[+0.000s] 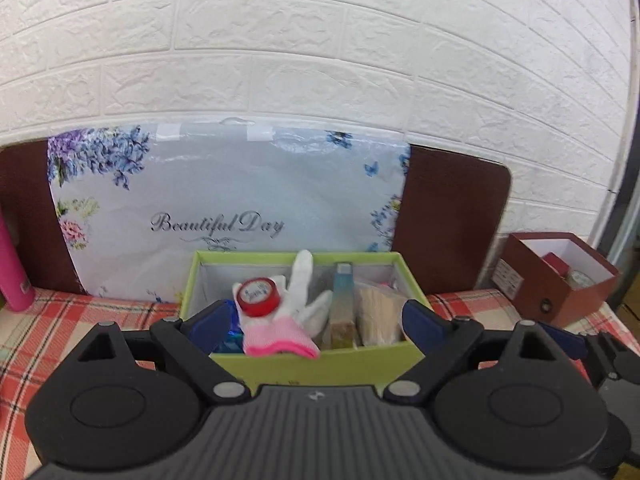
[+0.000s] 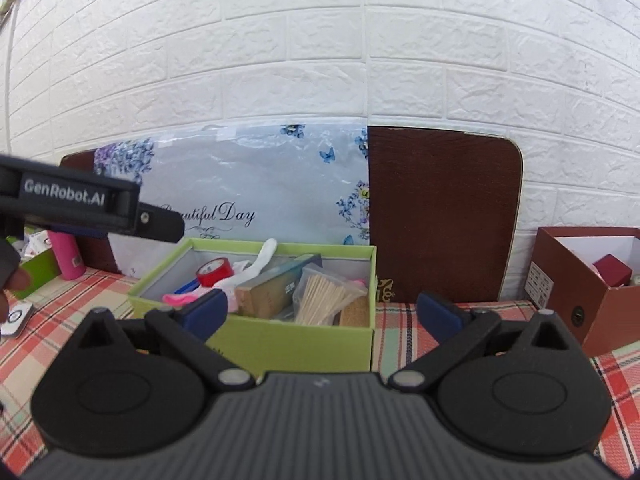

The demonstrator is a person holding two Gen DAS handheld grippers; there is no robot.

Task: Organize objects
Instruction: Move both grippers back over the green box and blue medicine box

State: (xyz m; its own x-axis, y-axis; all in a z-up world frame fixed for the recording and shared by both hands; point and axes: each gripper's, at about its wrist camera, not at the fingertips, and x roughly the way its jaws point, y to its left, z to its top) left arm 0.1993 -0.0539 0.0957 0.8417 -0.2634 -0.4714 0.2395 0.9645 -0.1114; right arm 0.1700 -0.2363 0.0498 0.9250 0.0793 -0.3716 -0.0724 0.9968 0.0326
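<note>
Green cardboard box (image 1: 320, 364) is sitting just beyond the left gripper (image 1: 316, 320), whose jaws are standing wide, gripping nothing. From the right wrist, the right gripper (image 2: 322, 312) is gaping empty before that box (image 2: 296, 344).

an open light-green cardboard box (image 1: 320, 364) sits on the checked cloth, holding a red tape roll (image 1: 258, 296), a white-and-pink glove (image 1: 288, 320) draped over its front rim, an upright teal carton (image 1: 342, 304) and bagged wooden sticks (image 2: 320, 296).
</note>
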